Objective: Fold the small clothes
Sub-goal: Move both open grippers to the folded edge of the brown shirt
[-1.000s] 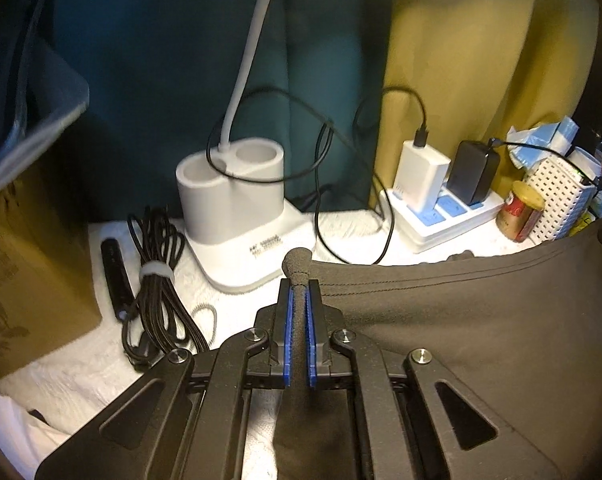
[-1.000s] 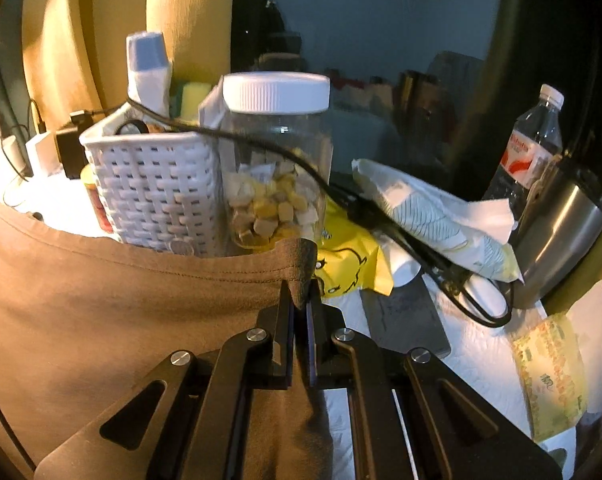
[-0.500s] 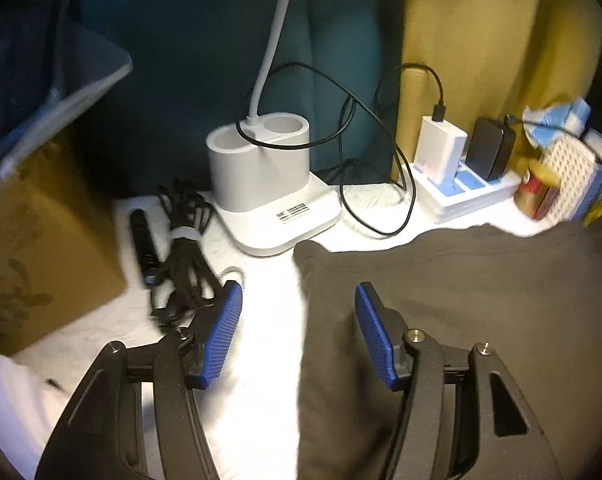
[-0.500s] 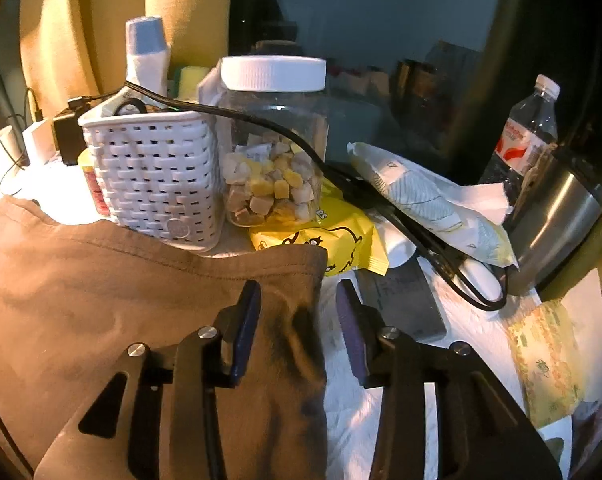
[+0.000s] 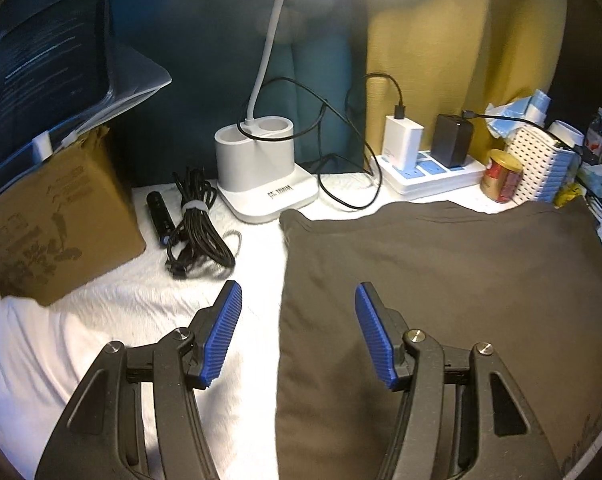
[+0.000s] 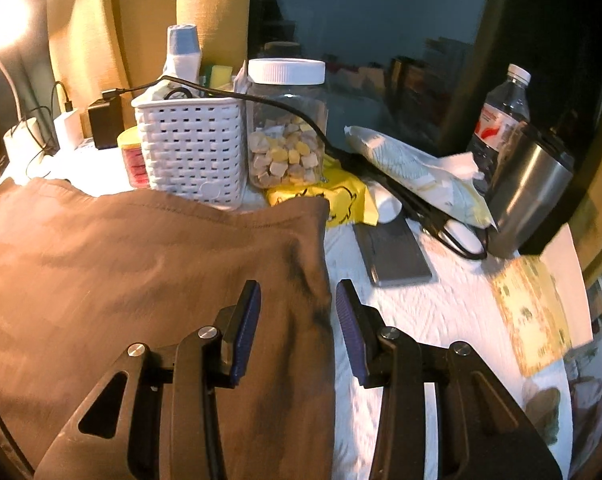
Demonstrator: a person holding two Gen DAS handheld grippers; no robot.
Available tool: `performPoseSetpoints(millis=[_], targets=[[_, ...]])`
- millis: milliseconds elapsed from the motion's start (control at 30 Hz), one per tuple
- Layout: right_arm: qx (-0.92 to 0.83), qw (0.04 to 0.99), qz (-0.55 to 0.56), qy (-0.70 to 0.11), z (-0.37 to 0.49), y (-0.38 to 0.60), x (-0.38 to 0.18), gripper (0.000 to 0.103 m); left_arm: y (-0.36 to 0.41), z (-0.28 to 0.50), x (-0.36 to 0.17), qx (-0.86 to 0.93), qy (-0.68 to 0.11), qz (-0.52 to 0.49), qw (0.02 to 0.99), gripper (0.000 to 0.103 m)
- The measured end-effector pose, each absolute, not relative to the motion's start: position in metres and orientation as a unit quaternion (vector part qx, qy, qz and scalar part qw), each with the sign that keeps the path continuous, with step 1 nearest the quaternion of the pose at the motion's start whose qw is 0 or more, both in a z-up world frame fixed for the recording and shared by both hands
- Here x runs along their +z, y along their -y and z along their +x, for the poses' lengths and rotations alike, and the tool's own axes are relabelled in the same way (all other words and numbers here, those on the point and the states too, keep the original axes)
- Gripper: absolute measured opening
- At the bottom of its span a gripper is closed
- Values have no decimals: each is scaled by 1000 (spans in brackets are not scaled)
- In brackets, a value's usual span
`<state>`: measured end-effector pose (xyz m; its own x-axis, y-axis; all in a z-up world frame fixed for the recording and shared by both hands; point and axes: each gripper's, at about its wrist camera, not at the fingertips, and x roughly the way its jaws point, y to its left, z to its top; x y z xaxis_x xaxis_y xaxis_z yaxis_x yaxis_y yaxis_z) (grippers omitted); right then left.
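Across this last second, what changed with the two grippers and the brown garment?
Both grippers let go: the left gripper and right gripper, each shut on a corner of the brown garment a second ago, now stand open and drawn back, the cloth lying flat. The desk lamp base and white basket kept their places.

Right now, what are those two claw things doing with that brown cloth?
A person is folding a small brown cloth on a white towel, with a gripper in each hand. Both are open and holding nothing. The left gripper hangs over the cloth's left edge, and the right gripper over its right edge. The cloth lies flat, its far edge close to the basket and the jar.
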<state>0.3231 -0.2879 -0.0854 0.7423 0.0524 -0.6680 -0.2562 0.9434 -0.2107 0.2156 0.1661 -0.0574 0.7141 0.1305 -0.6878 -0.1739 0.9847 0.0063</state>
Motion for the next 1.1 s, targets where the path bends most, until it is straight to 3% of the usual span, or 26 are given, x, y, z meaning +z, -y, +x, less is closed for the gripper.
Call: performPoseSetpoints(millis=[1100], targets=[[60,921,-106,-369,216,332,-100,42,-142,115,-73,67,-395,-46,915,60]])
